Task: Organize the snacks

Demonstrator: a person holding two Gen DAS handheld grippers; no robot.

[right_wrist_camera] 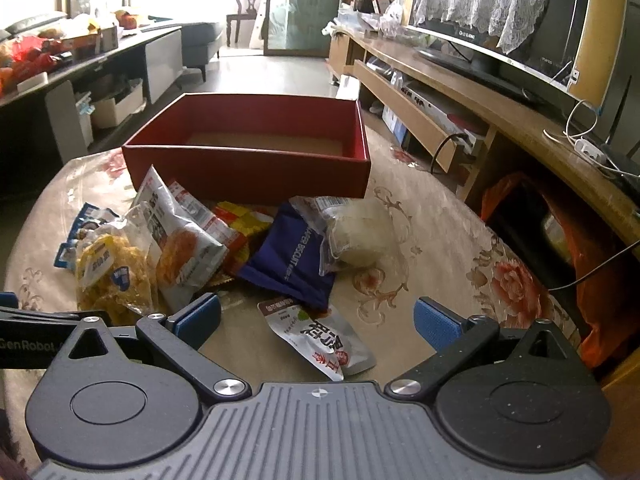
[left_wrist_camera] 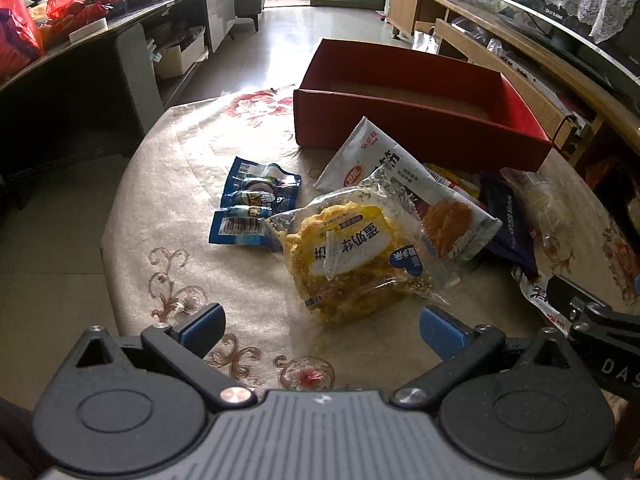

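Nearest, the right gripper has its fingers spread and empty over a small silver packet. The left gripper, likewise spread and empty, faces the yellow snack bag. Every snack seems to lie loose on the surface; the red box behind looks empty, so sorting appears unstarted. Open cloth flanks the pile, and the surface's edge curves close on both sides.

A pale tiled floor runs toward a glass door at twelve o'clock; a wooden TV cabinet with a lace-draped television at two, dark cluttered sideboard at ten, daylight behind
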